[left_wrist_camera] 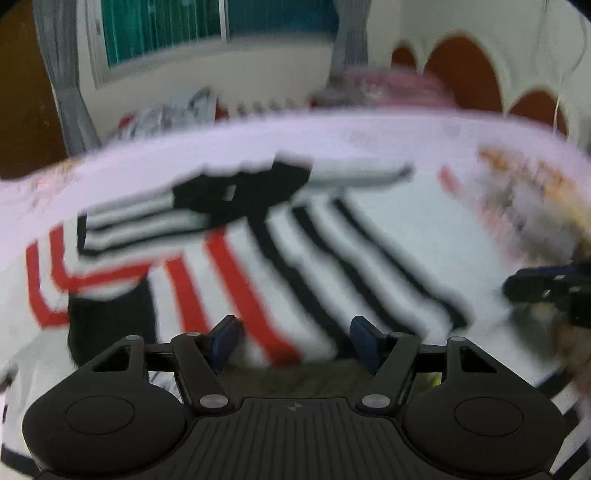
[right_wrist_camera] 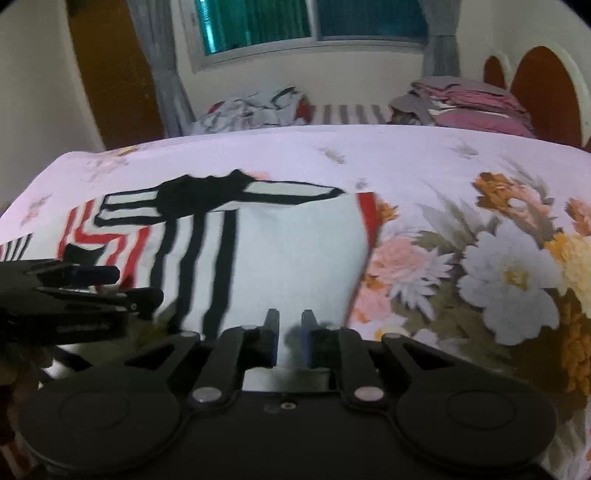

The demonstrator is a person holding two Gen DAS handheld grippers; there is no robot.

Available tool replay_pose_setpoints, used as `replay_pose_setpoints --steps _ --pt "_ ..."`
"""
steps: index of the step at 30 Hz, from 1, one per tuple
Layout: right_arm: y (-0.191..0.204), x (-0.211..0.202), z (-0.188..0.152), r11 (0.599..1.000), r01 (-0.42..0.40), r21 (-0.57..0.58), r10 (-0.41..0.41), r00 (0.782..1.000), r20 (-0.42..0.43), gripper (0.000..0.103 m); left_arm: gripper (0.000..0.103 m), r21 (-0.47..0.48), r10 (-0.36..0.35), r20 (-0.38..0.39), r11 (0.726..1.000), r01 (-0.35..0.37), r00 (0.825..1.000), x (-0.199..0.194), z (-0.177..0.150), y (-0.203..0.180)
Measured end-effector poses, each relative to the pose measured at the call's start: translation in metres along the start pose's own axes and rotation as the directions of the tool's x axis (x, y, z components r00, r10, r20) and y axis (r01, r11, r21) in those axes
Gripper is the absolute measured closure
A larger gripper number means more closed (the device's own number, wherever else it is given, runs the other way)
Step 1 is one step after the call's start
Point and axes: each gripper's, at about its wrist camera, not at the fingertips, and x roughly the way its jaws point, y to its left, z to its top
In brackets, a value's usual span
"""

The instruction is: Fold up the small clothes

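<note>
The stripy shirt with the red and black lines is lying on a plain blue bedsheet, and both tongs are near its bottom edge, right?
Not quite: the bedsheet is pale pink with big flowers, not plain blue, as the right wrist view shows. The rest holds: the striped shirt lies on it, with the left tongs and right tongs near its bottom edge.

We see a bed under a pale floral sheet (right_wrist_camera: 461, 177), a teal window (right_wrist_camera: 310, 22) with grey curtains (right_wrist_camera: 159, 74), cream walls (right_wrist_camera: 33, 92), a brown door (right_wrist_camera: 114, 74), and an arched brown headboard (right_wrist_camera: 546, 88).
</note>
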Motion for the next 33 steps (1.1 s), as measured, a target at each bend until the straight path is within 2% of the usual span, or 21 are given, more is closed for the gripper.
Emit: replay_pose_setpoints --steps 1,4,5,8,11,13,16,18,19,20,23,24,25,26,28,29,31,33 --pt "-0.001 0.012 -0.004 1.000 0.012 0.003 -0.012 0.999 -0.052 0.093 0.036 -0.025 -0.022 0.014 0.999 0.022 1.000 -0.002 -0.002 0.008" --pt "-0.004 0.007 0.004 0.998 0.002 0.058 -0.001 1.000 -0.020 0.093 0.036 -0.040 0.030 0.043 0.999 -0.028 0.999 -0.015 -0.003 0.023" --pt "-0.003 0.004 0.008 0.998 0.000 0.059 0.000 1.000 0.007 0.088 0.036 -0.049 0.041 0.066 0.998 -0.038 0.997 -0.019 -0.004 0.032" --pt "0.005 0.010 0.023 1.000 -0.005 0.029 0.004 0.999 0.032 0.088 0.036 -0.095 0.098 0.028 0.991 -0.095 0.995 -0.010 -0.008 0.061" --pt "0.017 0.033 0.038 0.999 -0.040 0.021 0.039 0.999 0.027 0.088 0.036 -0.151 0.091 0.018 0.985 -0.088 0.996 0.000 -0.012 0.087" --pt "0.024 0.053 0.048 0.998 -0.055 0.032 0.054 0.998 0.014 0.088 0.036 -0.168 0.111 0.021 0.980 -0.106 0.994 0.000 -0.006 0.090" --pt "0.040 0.074 0.064 0.994 -0.095 0.054 0.094 0.995 0.024 0.088 0.036 -0.145 0.091 0.059 0.986 -0.082 0.994 0.004 0.010 0.082" --pt "0.054 0.087 0.074 0.993 -0.117 0.026 0.117 0.993 0.018 0.088 0.036 -0.104 0.083 0.017 0.991 -0.081 0.996 0.024 0.022 0.075" --pt "0.058 0.093 0.077 0.995 -0.102 0.003 0.102 0.995 0.013 0.088 0.036 -0.093 0.089 -0.009 0.992 -0.090 0.996 0.033 0.022 0.076" --pt "0.055 0.098 0.081 0.998 -0.055 0.009 0.055 0.999 0.003 0.089 0.036 -0.099 0.087 -0.011 0.991 -0.087 0.996 0.035 0.023 0.079" --pt "0.017 0.099 0.087 0.992 0.055 0.116 -0.054 0.999 -0.008 0.101 0.036 -0.072 0.144 0.034 0.987 -0.141 0.989 0.020 0.020 0.092" --pt "0.005 0.096 0.086 0.989 0.074 0.132 -0.072 0.997 -0.018 0.103 0.036 -0.081 0.147 0.007 0.986 -0.146 0.989 0.022 0.015 0.099" --pt "-0.003 0.092 0.085 0.988 0.053 0.145 -0.050 0.998 -0.025 0.103 0.036 -0.111 0.128 -0.018 0.985 -0.129 0.992 0.024 0.008 0.108" --pt "-0.006 0.087 0.083 0.986 0.041 0.160 -0.037 0.999 -0.022 0.103 0.036 -0.139 0.116 -0.006 0.984 -0.115 0.993 0.023 0.003 0.115" --pt "-0.002 0.070 0.079 0.987 0.062 0.149 -0.064 0.998 0.010 0.093 0.036 -0.163 0.120 -0.007 0.979 -0.119 0.993 0.018 0.001 0.121" --pt "0.002 0.061 0.076 0.987 0.066 0.143 -0.070 0.997 0.018 0.083 0.036 -0.169 0.122 0.004 0.978 -0.119 0.993 0.014 0.000 0.121" --pt "0.007 0.049 0.064 0.988 0.066 0.140 -0.068 0.998 0.010 0.084 0.036 -0.142 0.131 0.001 0.981 -0.129 0.991 0.014 -0.003 0.119" --pt "0.011 0.053 0.051 0.987 0.093 0.133 -0.087 0.995 -0.052 0.086 0.036 -0.134 0.128 -0.004 0.983 -0.127 0.992 0.019 -0.007 0.120"
